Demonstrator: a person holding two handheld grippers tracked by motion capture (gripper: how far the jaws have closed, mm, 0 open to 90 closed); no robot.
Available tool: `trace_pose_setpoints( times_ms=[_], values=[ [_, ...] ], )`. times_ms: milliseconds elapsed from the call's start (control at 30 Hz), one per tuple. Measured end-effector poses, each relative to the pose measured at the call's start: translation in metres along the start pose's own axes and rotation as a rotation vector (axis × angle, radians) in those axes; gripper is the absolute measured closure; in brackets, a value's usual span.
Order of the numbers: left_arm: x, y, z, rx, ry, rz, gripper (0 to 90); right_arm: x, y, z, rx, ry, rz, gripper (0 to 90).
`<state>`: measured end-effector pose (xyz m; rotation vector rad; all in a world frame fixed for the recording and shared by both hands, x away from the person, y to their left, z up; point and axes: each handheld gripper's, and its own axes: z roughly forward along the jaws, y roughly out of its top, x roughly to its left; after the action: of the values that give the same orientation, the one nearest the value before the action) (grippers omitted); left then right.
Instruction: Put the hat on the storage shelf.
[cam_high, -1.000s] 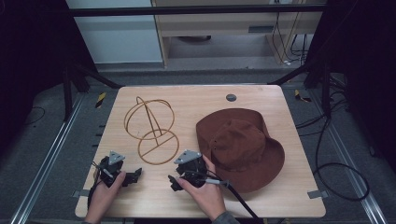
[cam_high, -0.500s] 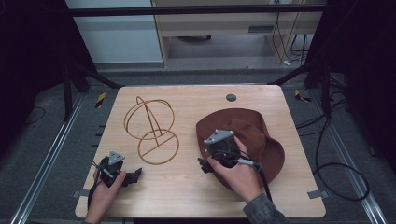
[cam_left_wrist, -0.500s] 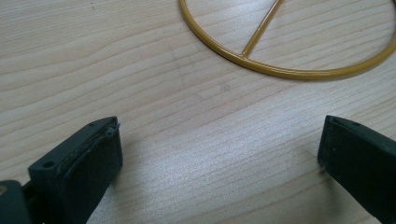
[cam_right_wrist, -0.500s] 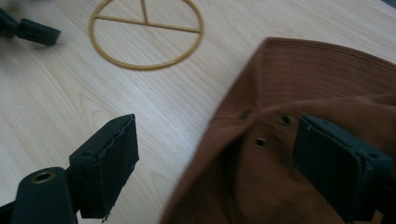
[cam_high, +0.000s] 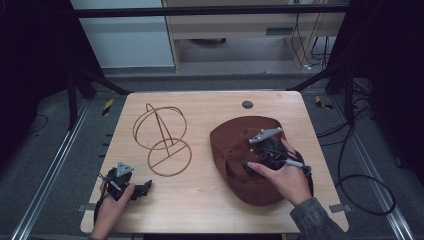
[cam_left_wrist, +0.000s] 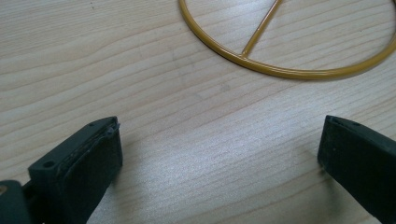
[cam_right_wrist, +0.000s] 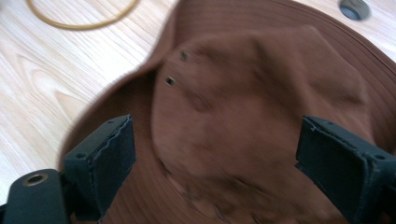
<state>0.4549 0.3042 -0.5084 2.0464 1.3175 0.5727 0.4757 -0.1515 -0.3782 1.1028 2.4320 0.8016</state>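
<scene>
Dark room, pale wood worktop (cam_high: 200, 200) on a metal frame, cables trailing on the floor to the right. Brown hat (cam_high: 237, 150) lies on the right half of the worktop, crown up, brim spread flat. Gold wire stand (cam_high: 162, 135) sits left of centre, ring base on the wood, well apart from the hat.

Right claw (cam_high: 250, 167) hovers over the hat's crown, jaws wide, nothing between them but air. Right gripper view has the crown (cam_right_wrist: 261, 107) sitting between the two jaws, two small eyelets (cam_right_wrist: 170, 80) on its near side; picture is blurred, so I can't tell if the pads touch fabric yet.

Left claw (cam_high: 142, 189) rests low on the near left corner, jaws wide and empty, pointed at the stand's ring base (cam_left_wrist: 289, 70).

Looks like the grab on the crown comes next, likely to put the hat on the stand.

Risks:
- Fabric is soft. A shallow pinch takes only a fold, and the hat sags or slips out on the lift.
- Closing too low catches the brim too, so the hat comes up lopsided.
- Stand is light wire. A dragging brim could tip or shove it, and the left claw isn't holding it.
</scene>
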Motion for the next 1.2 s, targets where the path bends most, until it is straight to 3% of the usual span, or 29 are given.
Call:
trace_pose_setpoints(
  times_ms=[233,467,833,1200],
  values=[
    [0.000,0.000,0.000,0.000,0.001,-0.001,0.0,-0.023,-0.009,-0.006,0.038,-0.022,0.040,13.3],
    [0.000,0.000,0.000,0.000,0.000,-0.002,0.0,-0.044,-0.002,-0.007,0.069,-0.043,0.050,14.2],
    [0.000,0.000,0.000,0.000,0.001,-0.003,0.0,-0.048,0.014,0.011,0.082,0.006,0.070,19.1],
    [0.000,0.000,0.000,0.000,0.000,-0.002,0.0,-0.052,0.022,0.037,0.108,0.038,0.096,14.8]
  ],
)
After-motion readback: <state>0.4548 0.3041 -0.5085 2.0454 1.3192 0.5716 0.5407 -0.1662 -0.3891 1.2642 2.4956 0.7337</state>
